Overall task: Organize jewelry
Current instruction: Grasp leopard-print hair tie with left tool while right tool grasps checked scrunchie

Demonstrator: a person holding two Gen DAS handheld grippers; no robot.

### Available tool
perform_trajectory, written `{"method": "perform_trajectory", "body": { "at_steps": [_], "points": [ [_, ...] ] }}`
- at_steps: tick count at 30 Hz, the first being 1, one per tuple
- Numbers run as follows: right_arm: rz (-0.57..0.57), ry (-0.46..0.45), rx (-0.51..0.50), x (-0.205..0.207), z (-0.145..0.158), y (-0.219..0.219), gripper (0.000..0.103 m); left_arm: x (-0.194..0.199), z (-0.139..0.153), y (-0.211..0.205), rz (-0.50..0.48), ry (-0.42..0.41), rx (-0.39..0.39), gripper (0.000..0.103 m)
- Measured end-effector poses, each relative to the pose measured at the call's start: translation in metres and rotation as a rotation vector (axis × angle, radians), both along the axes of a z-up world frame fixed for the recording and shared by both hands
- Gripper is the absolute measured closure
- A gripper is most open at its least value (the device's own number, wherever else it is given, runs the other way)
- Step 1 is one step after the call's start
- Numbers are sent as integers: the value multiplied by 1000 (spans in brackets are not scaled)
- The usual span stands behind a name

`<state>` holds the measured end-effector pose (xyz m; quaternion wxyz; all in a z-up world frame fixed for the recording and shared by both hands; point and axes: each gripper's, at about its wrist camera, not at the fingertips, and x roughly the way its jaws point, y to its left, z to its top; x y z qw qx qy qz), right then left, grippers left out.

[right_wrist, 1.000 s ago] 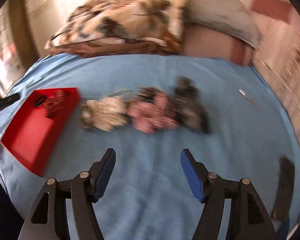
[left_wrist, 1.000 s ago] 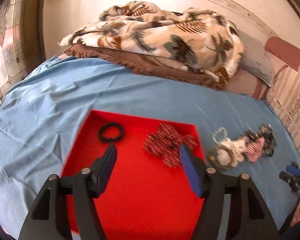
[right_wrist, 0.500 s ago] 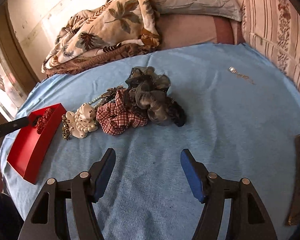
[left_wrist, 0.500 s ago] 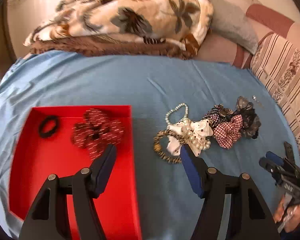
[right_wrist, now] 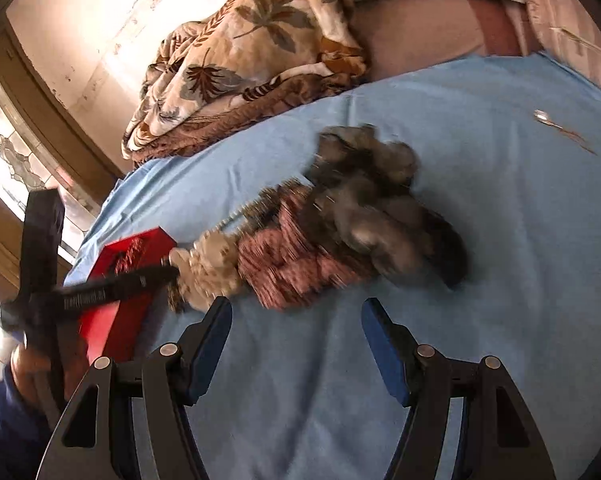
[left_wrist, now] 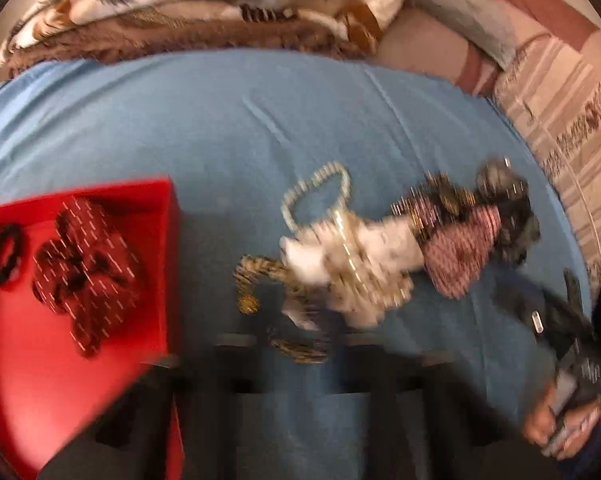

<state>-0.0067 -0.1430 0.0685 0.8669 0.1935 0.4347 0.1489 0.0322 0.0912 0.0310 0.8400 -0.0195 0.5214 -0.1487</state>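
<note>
On the blue sheet lies a pile: a gold-and-black bracelet (left_wrist: 296, 350), a white pearl-trimmed scrunchie (left_wrist: 364, 264), a pearl bracelet (left_wrist: 316, 184), a plaid scrunchie (left_wrist: 460, 256) and a grey scrunchie (left_wrist: 508, 208). My left gripper (left_wrist: 300, 356) is a blurred dark smear; its jaws are closing on the gold-and-black bracelet's near loop. From the right wrist view the left gripper (right_wrist: 166, 270) looks like one narrow bar touching the pile's left end. My right gripper (right_wrist: 296, 320) stands open, empty, just short of the plaid scrunchie (right_wrist: 300, 260). The red tray (left_wrist: 20, 360) holds a red scrunchie (left_wrist: 84, 276) and a black hair tie (left_wrist: 4, 256).
A folded leaf-print blanket (right_wrist: 252, 60) and pillows (left_wrist: 480, 20) lie along the far side of the bed. A small hairpin (right_wrist: 560, 128) rests on the sheet at the far right. A window (right_wrist: 16, 168) is at the left. The person's right hand (left_wrist: 540, 428) shows at lower right.
My left gripper swung right from above the red tray to the pile and dropped lower, its open fingers now blurred together. The right gripper came closer to the scrunchies and stayed open.
</note>
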Motion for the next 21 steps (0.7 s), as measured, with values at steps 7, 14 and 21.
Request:
{"method": "perform_trajectory", "body": {
  "at_steps": [7, 14, 21],
  "points": [
    [-45, 81, 100, 26, -27, -5, 86, -45, 6, -11, -64, -9, -42, 97],
    [-33, 94, 113, 0, -11, -14, 92, -79, 8, -17, -69, 39, -65, 97],
    [16, 64, 53, -65, 18, -19, 92, -109, 15, -24, -136, 51, -78, 97]
  ]
}}
